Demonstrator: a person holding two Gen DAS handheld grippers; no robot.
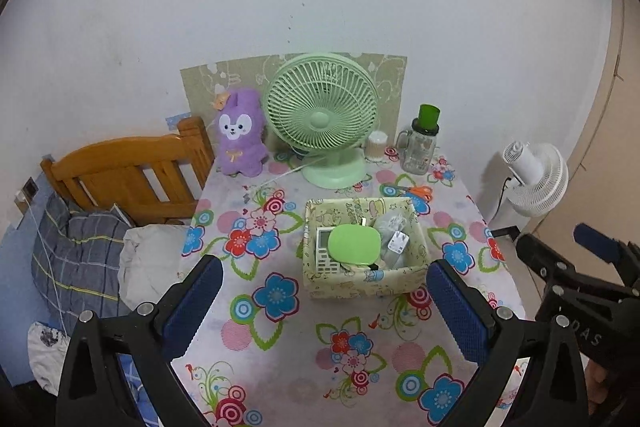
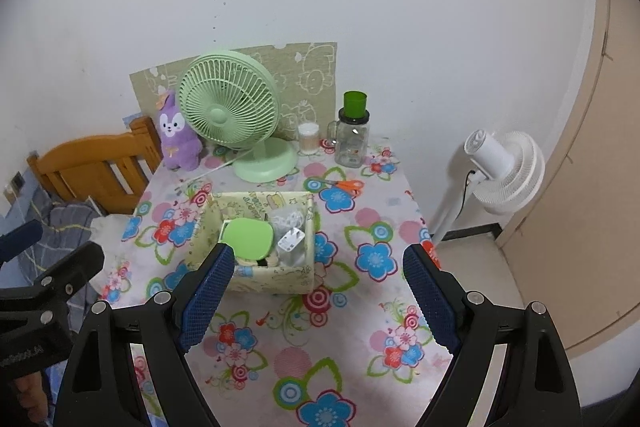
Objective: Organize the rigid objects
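Observation:
A pale yellow fabric box (image 1: 360, 285) stands in the middle of the flowered table. Inside it lie a flat green case (image 1: 354, 243), a white remote (image 1: 325, 259), a white charger plug (image 1: 398, 241) and a clear bag of cable (image 1: 390, 221). Orange scissors (image 1: 420, 191) lie on the cloth behind the box. My left gripper (image 1: 324, 293) hovers open above the table in front of the box, holding nothing. The right gripper (image 2: 320, 283) is also open and empty, its left finger overlapping the box (image 2: 276, 277) front corner in the right wrist view. The green case (image 2: 248, 239) and scissors (image 2: 346, 185) show there too.
At the back stand a green desk fan (image 1: 322, 119), a purple plush rabbit (image 1: 240, 135), a swab tub (image 1: 377, 145) and a glass jar with a green lid (image 1: 420, 147). A wooden bed headboard (image 1: 128, 171) and bedding lie left. A white floor fan (image 2: 504, 171) stands right.

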